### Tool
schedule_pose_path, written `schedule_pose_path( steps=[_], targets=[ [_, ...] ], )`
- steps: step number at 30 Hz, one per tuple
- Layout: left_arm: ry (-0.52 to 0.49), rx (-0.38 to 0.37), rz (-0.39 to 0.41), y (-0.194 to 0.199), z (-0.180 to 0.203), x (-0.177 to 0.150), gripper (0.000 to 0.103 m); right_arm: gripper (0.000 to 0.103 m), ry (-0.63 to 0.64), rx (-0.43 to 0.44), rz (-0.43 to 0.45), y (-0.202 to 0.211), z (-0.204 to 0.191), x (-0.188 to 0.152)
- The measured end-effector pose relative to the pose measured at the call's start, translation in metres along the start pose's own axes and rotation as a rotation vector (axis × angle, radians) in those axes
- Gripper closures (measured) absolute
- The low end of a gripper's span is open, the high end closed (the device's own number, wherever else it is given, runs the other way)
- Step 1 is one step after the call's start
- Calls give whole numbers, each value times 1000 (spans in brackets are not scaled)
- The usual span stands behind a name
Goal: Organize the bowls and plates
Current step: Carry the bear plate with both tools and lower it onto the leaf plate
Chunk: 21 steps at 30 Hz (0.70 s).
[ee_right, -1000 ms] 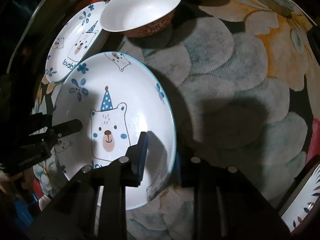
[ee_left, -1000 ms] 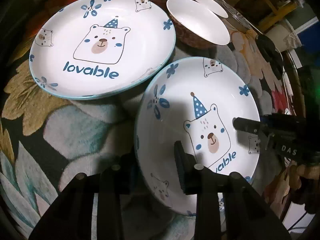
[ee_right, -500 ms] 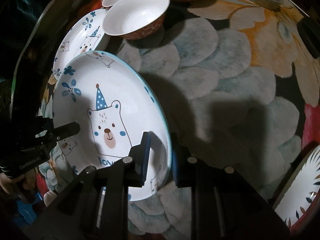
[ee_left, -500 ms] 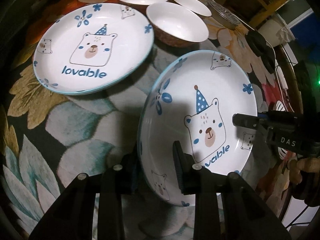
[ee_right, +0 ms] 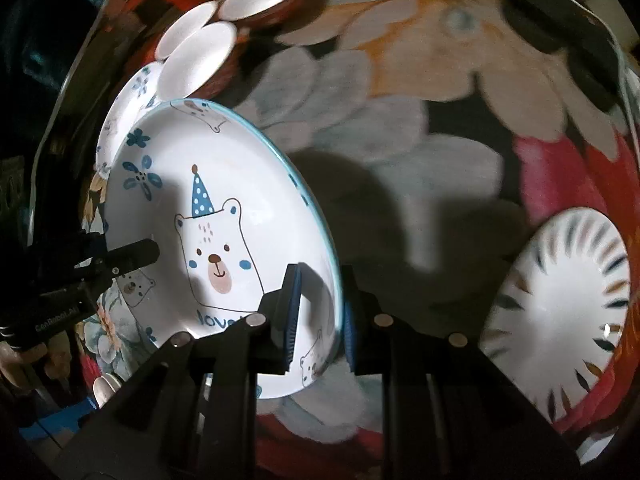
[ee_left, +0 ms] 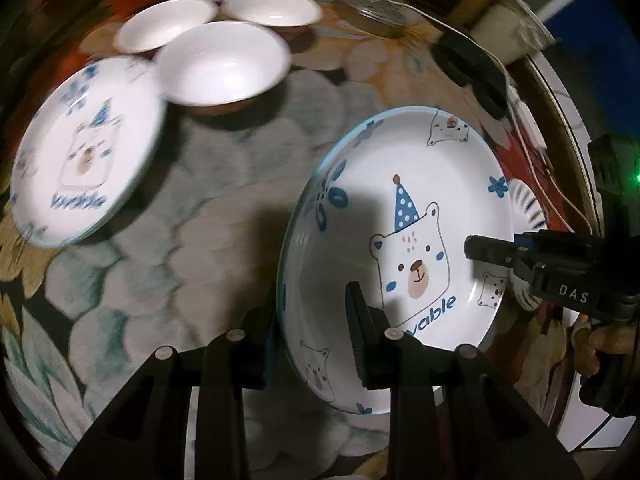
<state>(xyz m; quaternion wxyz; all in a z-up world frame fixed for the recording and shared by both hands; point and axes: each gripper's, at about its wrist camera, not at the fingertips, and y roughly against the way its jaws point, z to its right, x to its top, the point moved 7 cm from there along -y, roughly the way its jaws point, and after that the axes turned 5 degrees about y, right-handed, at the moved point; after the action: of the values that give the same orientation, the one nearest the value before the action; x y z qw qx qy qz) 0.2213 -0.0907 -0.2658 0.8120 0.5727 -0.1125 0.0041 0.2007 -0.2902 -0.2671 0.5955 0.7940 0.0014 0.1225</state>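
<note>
Two grippers share one load: the bear plate [ee_left: 404,216] is pinched at opposite edges and hangs tilted above the flowered bench [ee_left: 224,184], clear of the cloth. The left gripper [ee_left: 316,332] has one pad inside the plate's well and the other behind its rim, clenched on that edge. The right gripper [ee_right: 320,312] grips the far side the same way, blue pads either side of the rim, tight on it.

Off toward the left sits the second bear plate [ee_left: 80,152], flat on the bench and blurred in the left wrist view. Just beyond it three white bowls [ee_left: 222,66] stand clustered close together, their rims nearly touching. On the opposite side, near the bench's edge, lies a striped plate [ee_right: 560,304] with dark leaf strokes round its border. A black cable block [ee_left: 472,68] lies at the back.

To my eye the step in hand is the carry: a matching plate lifted so it can be stacked. The likely home is on top of its twin, though I cannot be sure which pile is meant. That would call for bringing both hands across together, levelling the plate, centring it over the lower one and lowering gently before either grip lets go. Uneven release could let the plate slide or chip against the nearby bowl.
</note>
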Motion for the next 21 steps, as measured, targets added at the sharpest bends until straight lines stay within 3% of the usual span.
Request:
schedule_pose_path(
  steps=[14,21],
  targets=[
    [-155,-60,-66,-37,142,5,73,83,-199,-70,45,54,104,-45],
    [-181,-70,-102,-58,181,0,73,83,-251,-103,47,62,143,-67]
  ],
)
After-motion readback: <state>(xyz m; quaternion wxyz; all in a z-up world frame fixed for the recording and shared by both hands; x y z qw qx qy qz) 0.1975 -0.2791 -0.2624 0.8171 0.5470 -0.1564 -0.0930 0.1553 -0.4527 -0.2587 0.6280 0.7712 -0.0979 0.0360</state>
